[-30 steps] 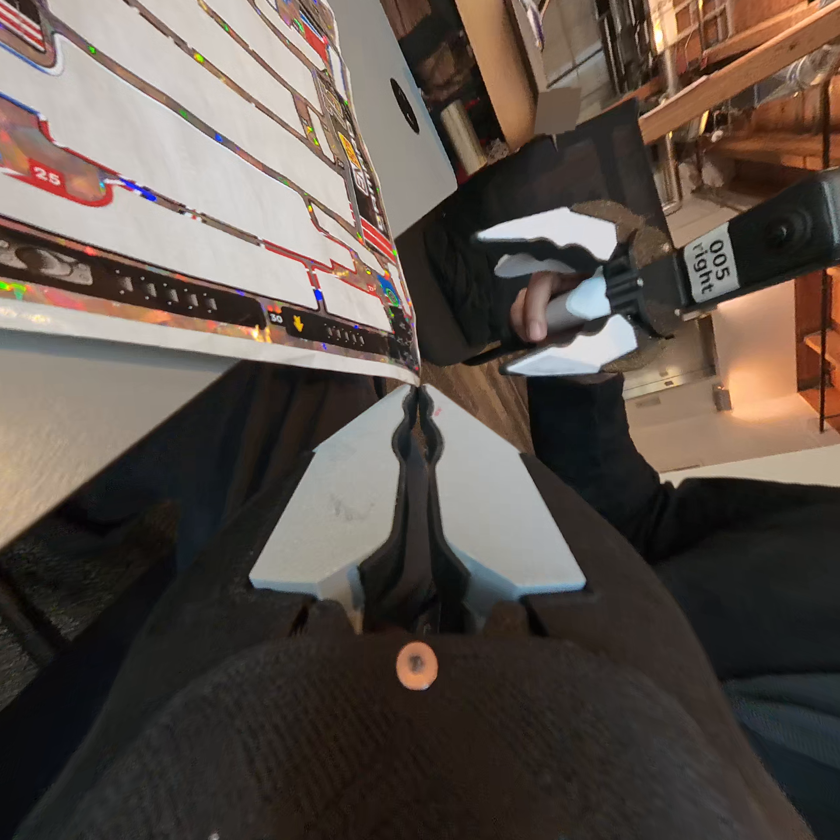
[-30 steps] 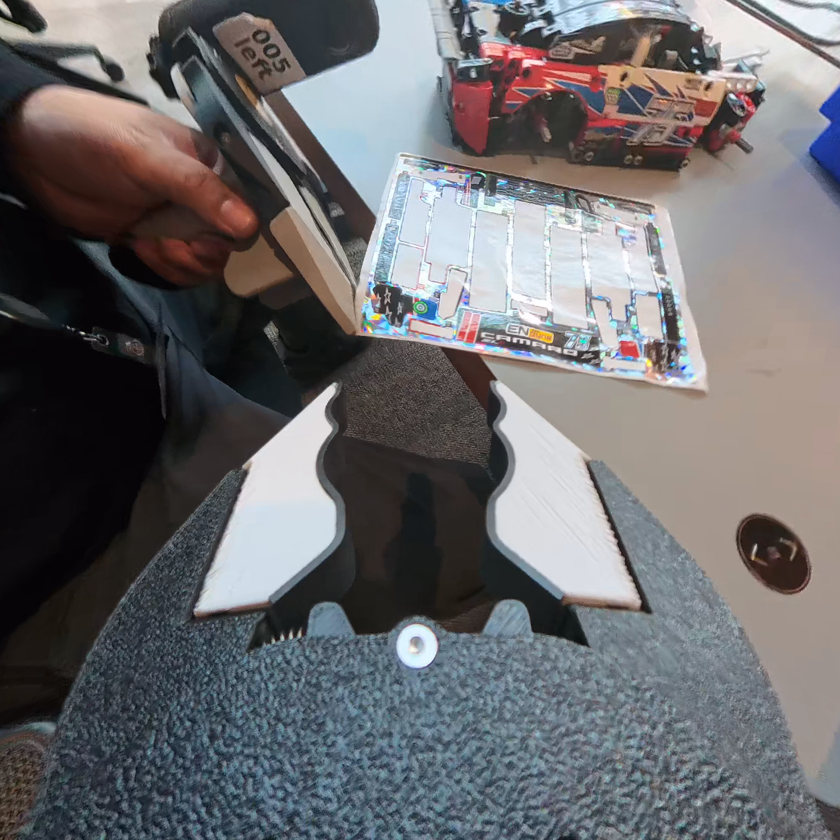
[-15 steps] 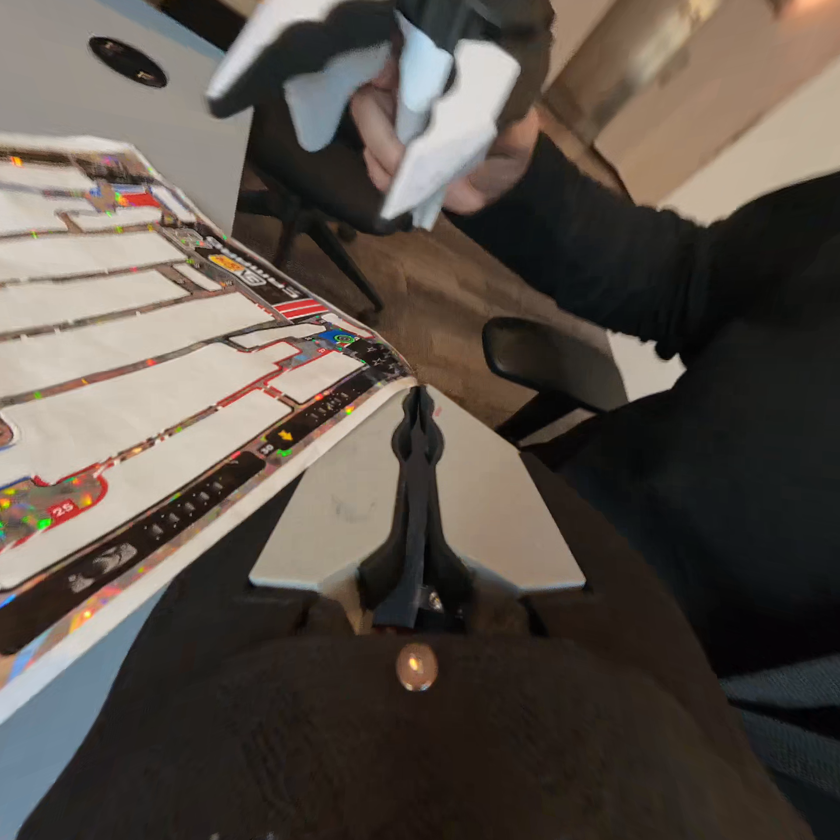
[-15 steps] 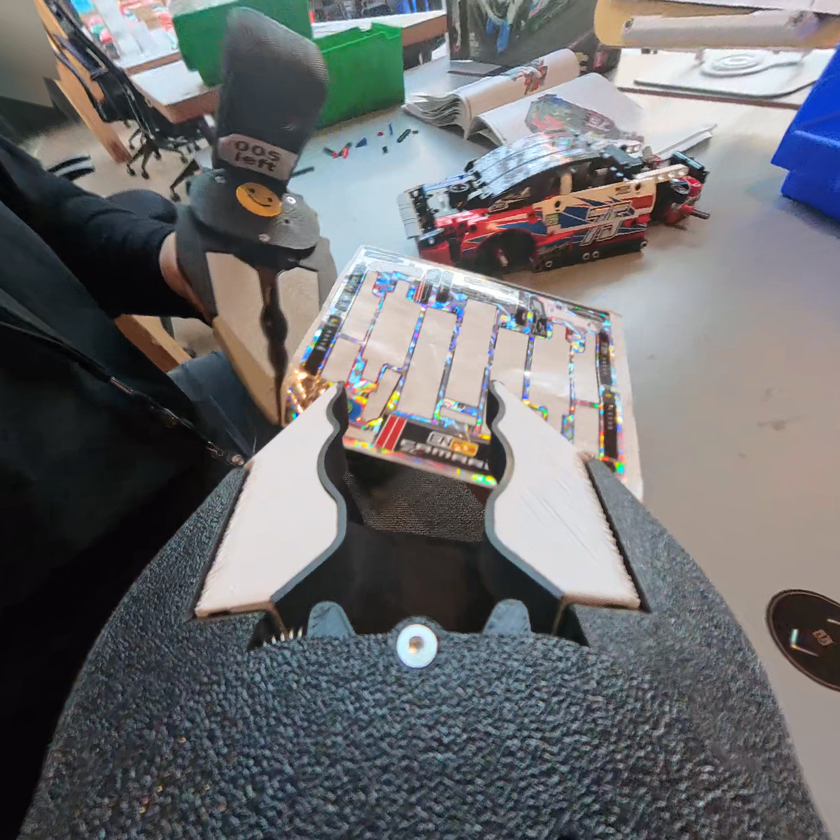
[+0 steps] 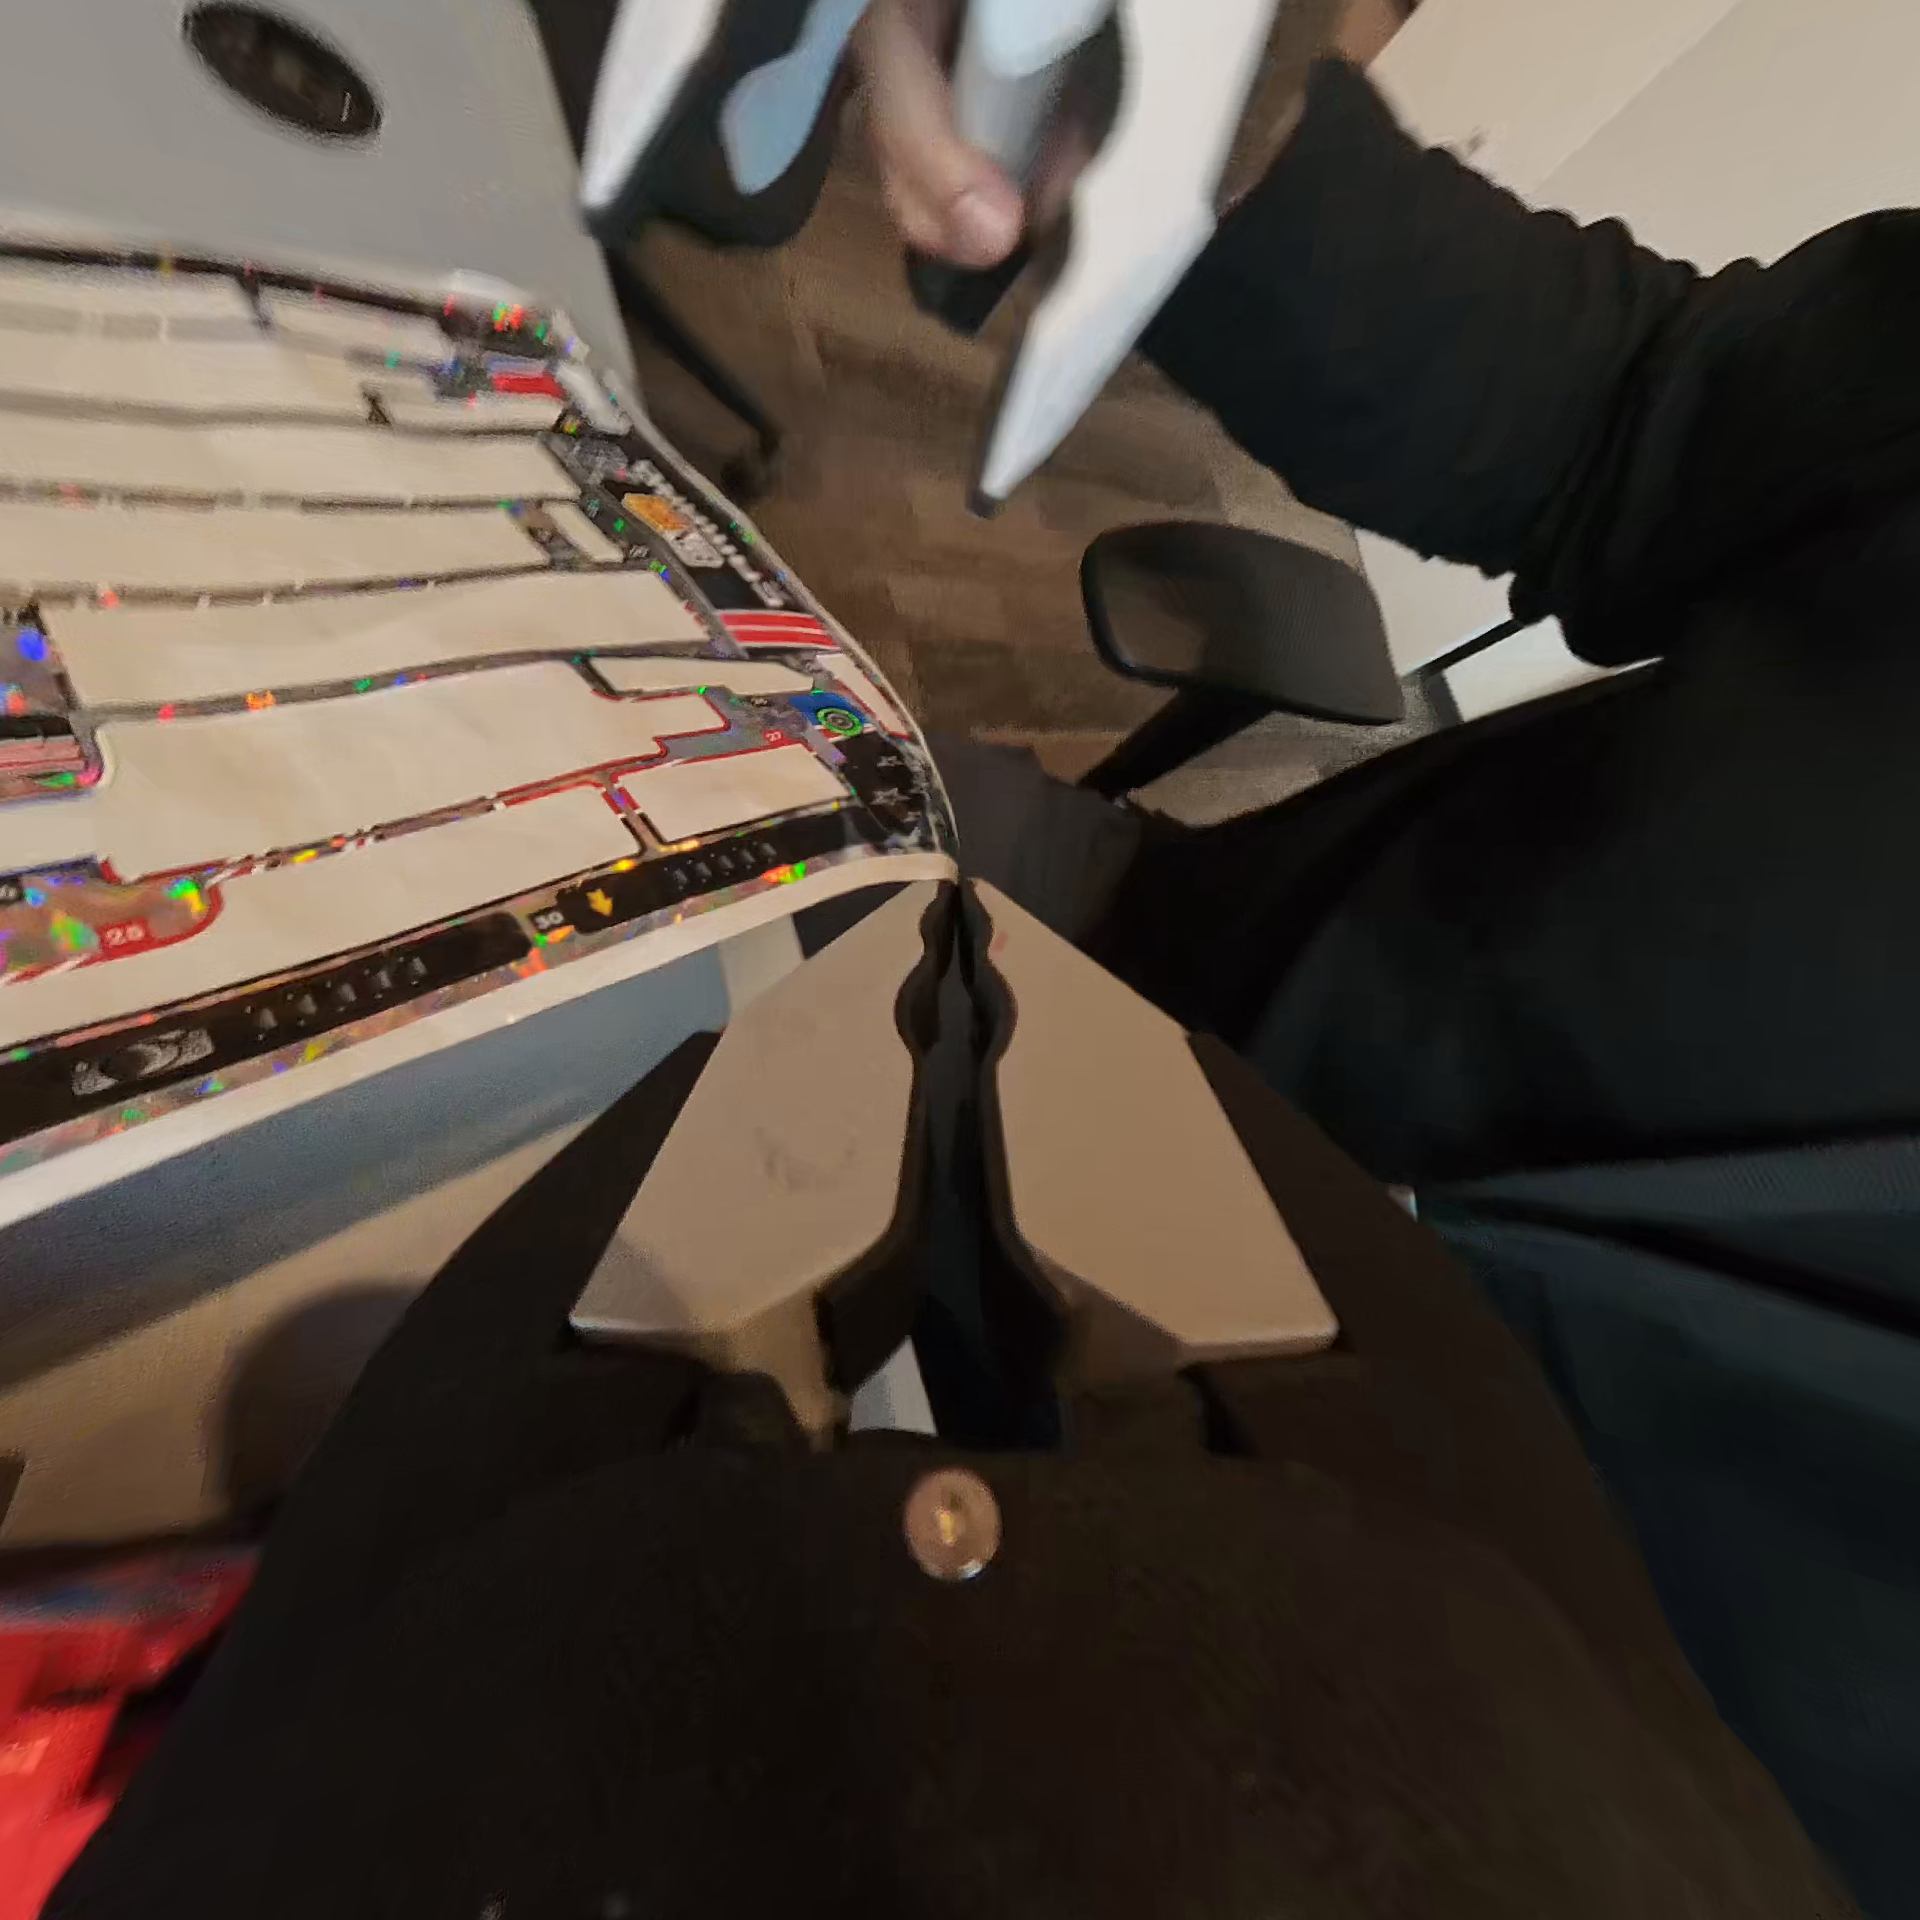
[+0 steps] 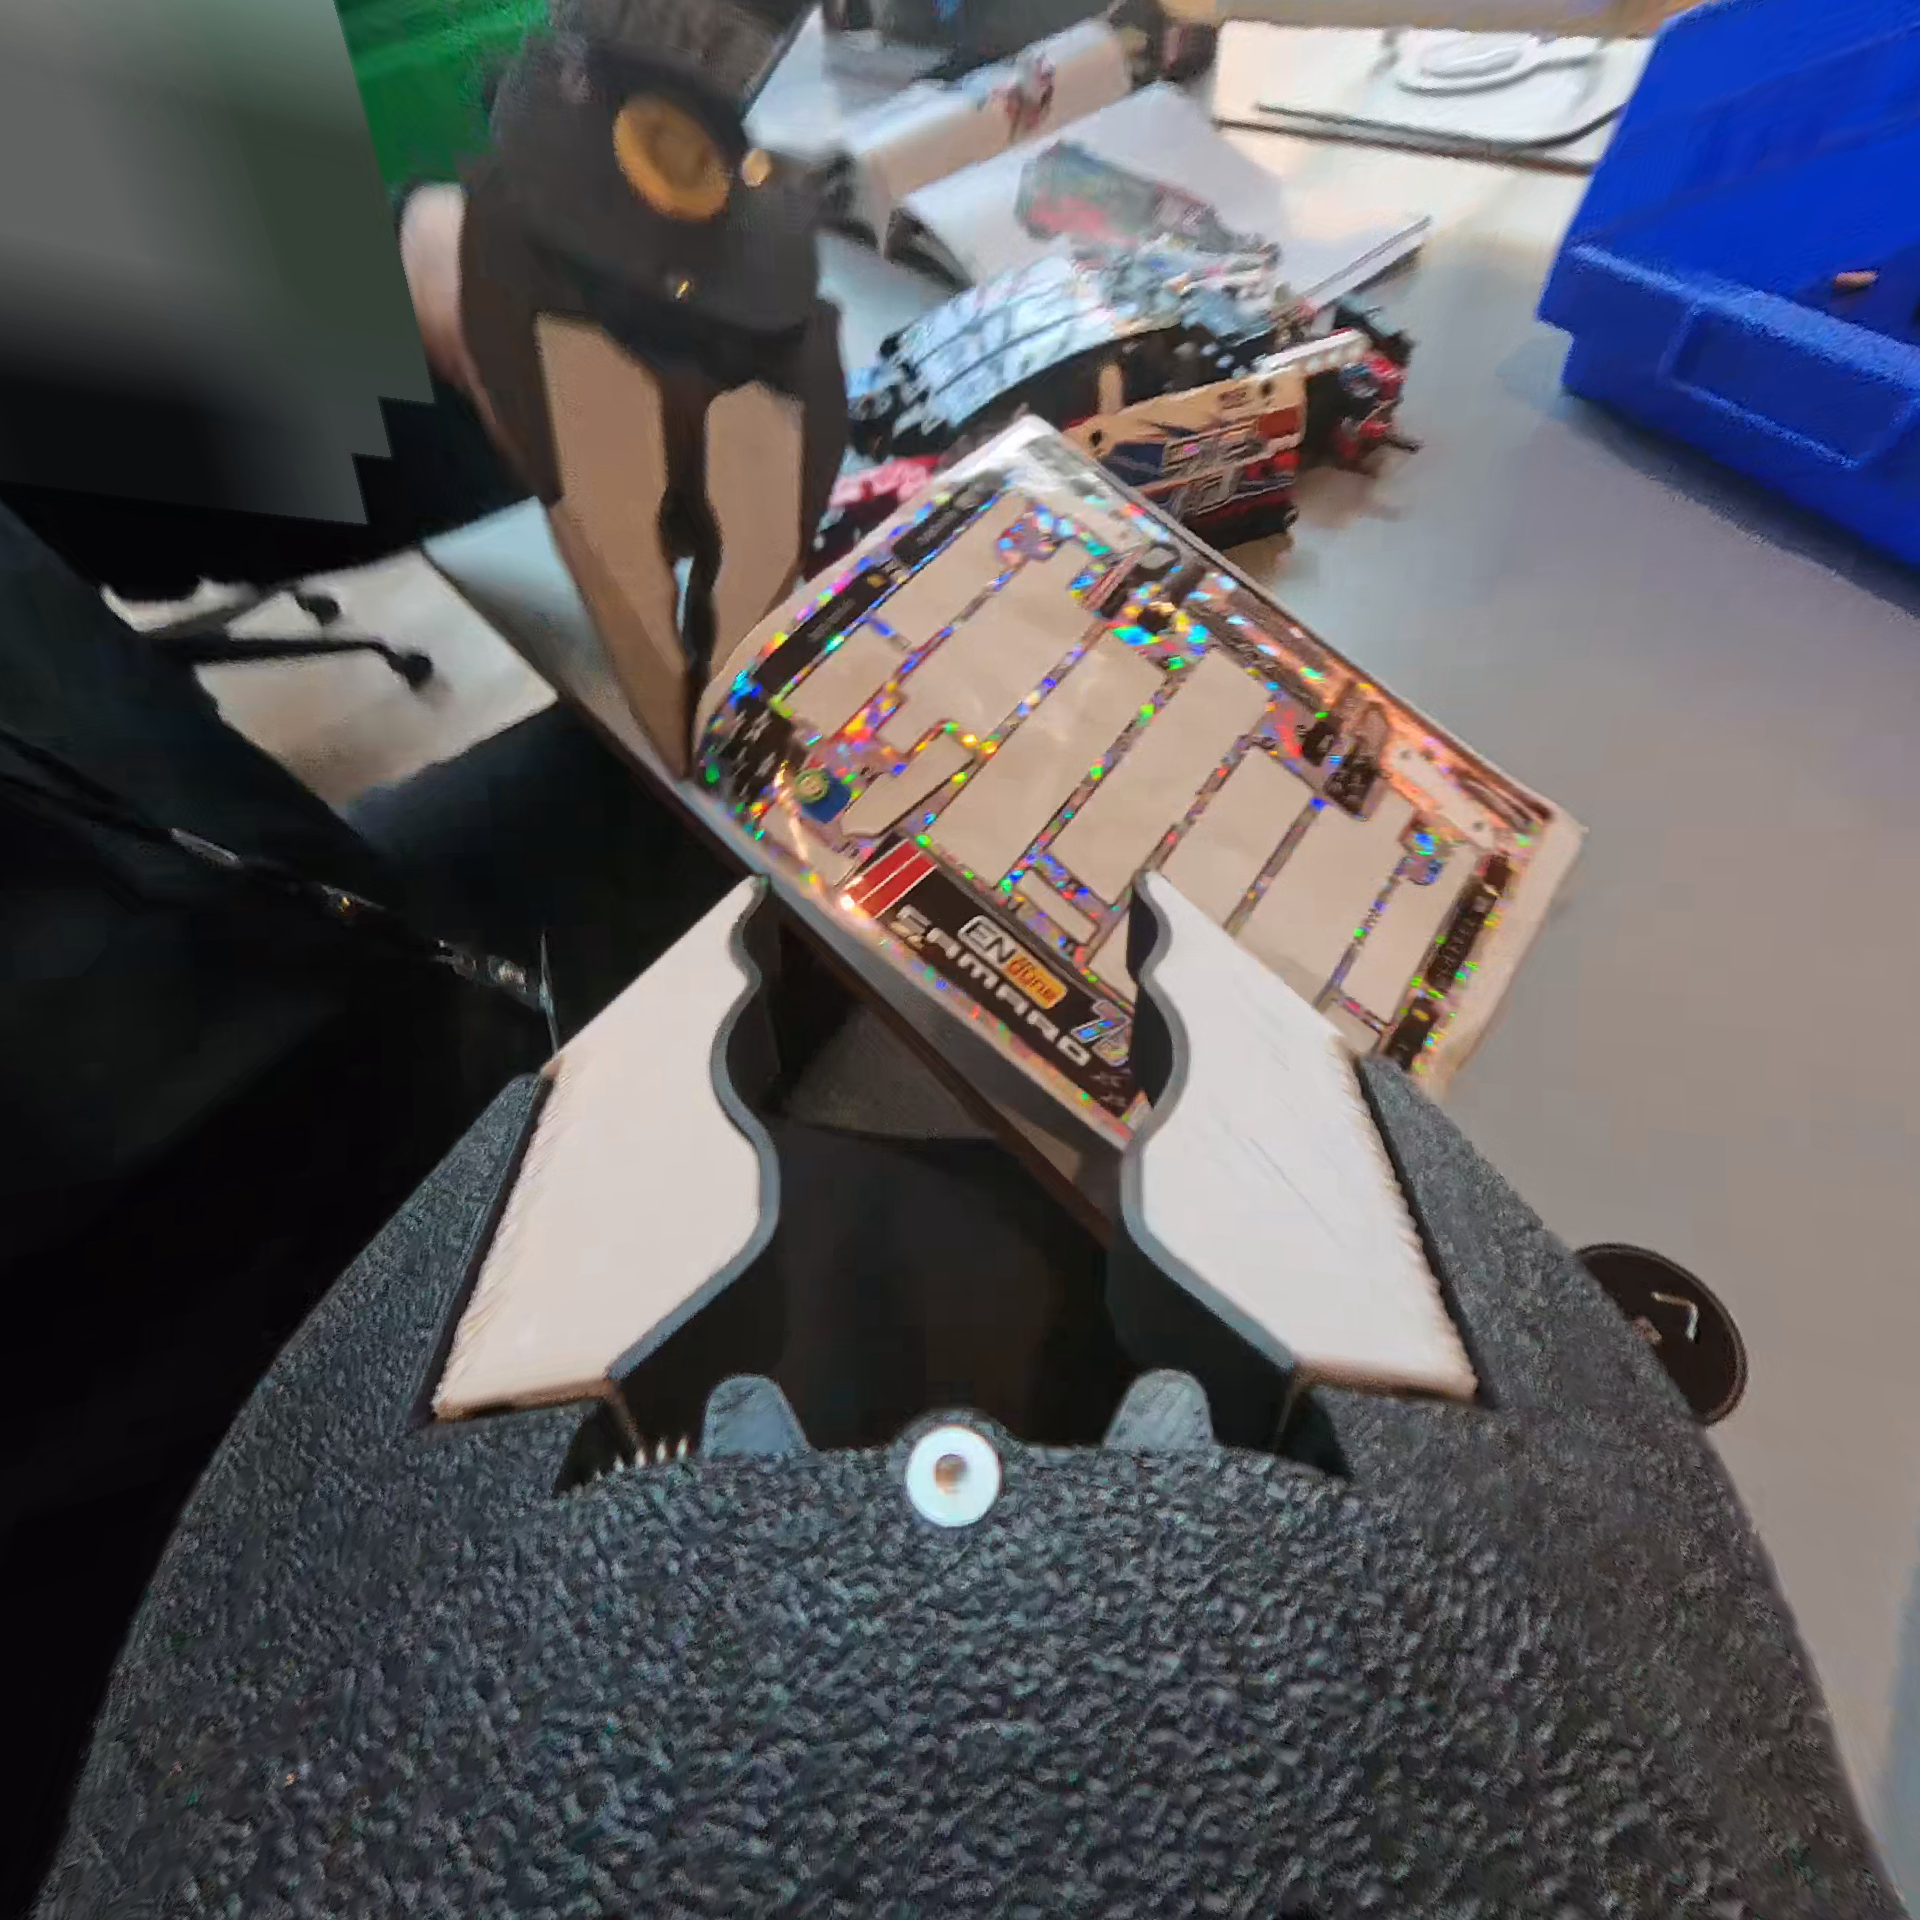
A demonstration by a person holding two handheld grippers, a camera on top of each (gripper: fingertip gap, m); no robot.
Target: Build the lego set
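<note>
A holographic sticker sheet [image 6: 1122, 769] lies over the near edge of the grey table [image 6: 1714, 831], most stickers peeled off. My left gripper [image 5: 958, 891] is shut on the sheet's near corner [image 5: 894, 831] and lifts it; it also shows in the right wrist view [image 6: 691, 717], pointing down. My right gripper [image 6: 951, 894] is open and empty, its fingers on either side of the sheet's front edge; it also shows blurred in the left wrist view [image 5: 914, 208]. The red, black and white lego car [image 6: 1143, 364] stands behind the sheet.
A blue bin [image 6: 1756, 218] stands at the far right. An open instruction booklet [image 6: 1039, 135] lies behind the car. A round black grommet [image 6: 1662, 1330] sits in the table at the right. An office chair armrest [image 5: 1236, 623] and the person's dark clothing are below the table edge.
My left gripper has lifted the sheet's corner higher and curled it. My right gripper has moved in toward the sheet's front edge, still open. Both views have swung.
</note>
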